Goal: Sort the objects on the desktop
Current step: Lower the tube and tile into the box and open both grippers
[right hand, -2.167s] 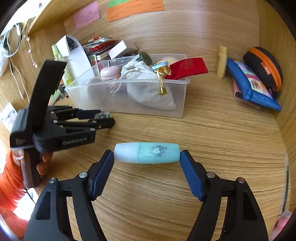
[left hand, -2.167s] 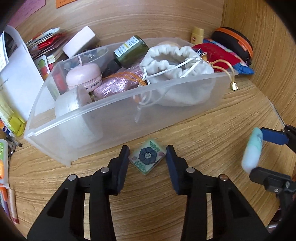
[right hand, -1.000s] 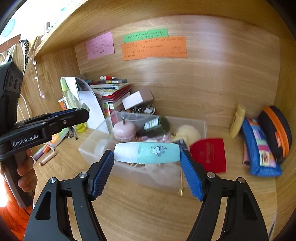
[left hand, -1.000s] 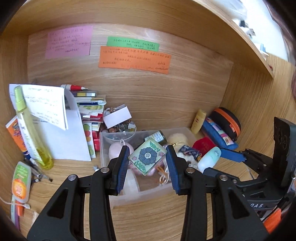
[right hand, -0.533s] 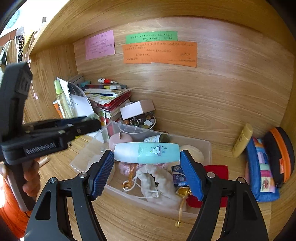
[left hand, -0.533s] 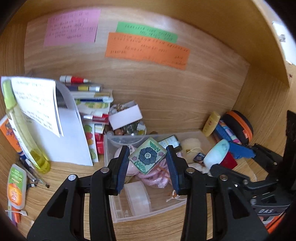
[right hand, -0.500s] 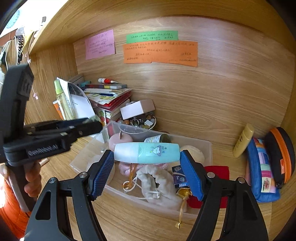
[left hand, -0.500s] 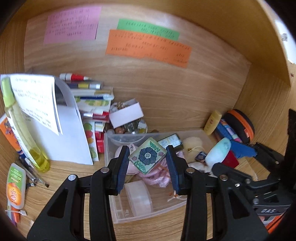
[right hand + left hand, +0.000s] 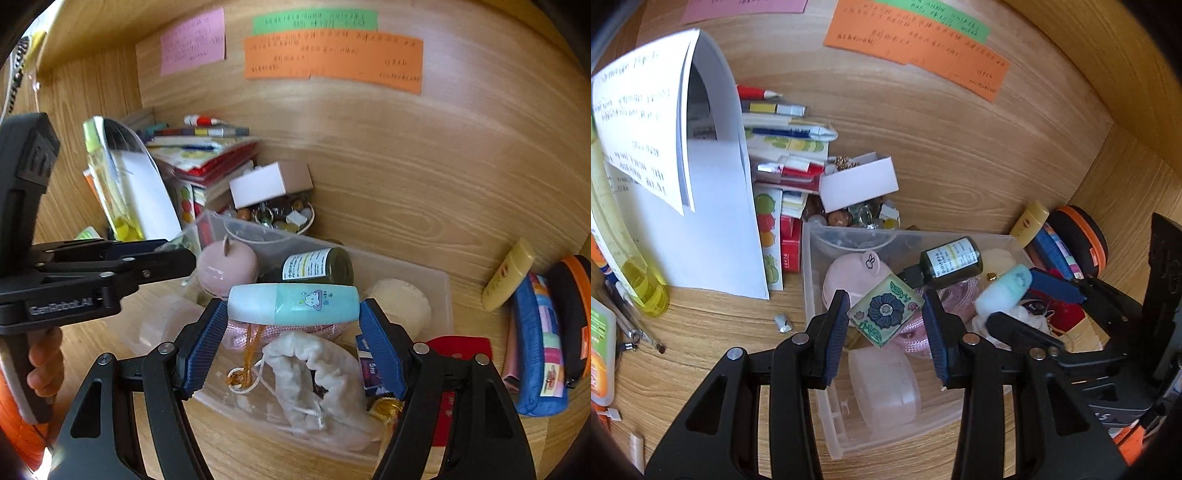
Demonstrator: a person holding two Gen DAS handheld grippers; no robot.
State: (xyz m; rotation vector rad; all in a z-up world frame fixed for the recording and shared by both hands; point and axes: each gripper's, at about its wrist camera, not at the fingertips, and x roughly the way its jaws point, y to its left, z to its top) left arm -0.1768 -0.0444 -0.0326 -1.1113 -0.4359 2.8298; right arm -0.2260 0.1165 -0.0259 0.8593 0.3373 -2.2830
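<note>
Desk alcove with wooden back wall carrying a pink note (image 9: 192,40), a green note (image 9: 314,20) and an orange note (image 9: 332,59). A clear plastic bin (image 9: 827,369) stands on the desktop, crowded with a dark green bottle with a white label (image 9: 951,261), a round pink case (image 9: 849,275), a pink woven pouch (image 9: 918,328), a translucent pink box (image 9: 884,384) and a white drawstring bag (image 9: 317,376). Behind the bin, a bowl of small trinkets (image 9: 273,216) supports a white cardboard box (image 9: 858,182); a stack of booklets and pens (image 9: 786,147) lies to its left, beside curled white paper sheets (image 9: 683,184) and a yellow-green bottle (image 9: 639,280). To the right of the bin lie a yellow tube (image 9: 508,275), a blue patterned pouch (image 9: 539,350), a black case with orange trim (image 9: 574,314) and a red card sleeve (image 9: 461,350). A small silver clip (image 9: 783,322) rests on the desktop just left of the bin. The left gripper (image 9: 884,326) pinches a square tile with a blue flower design (image 9: 884,312) by two opposite corners, held above the bin's left half. The right gripper (image 9: 293,332) clamps a mint-green capped tube (image 9: 293,302) end to end between its blue pads, lying crosswise over the bin's middle, above the drawstring bag.
</note>
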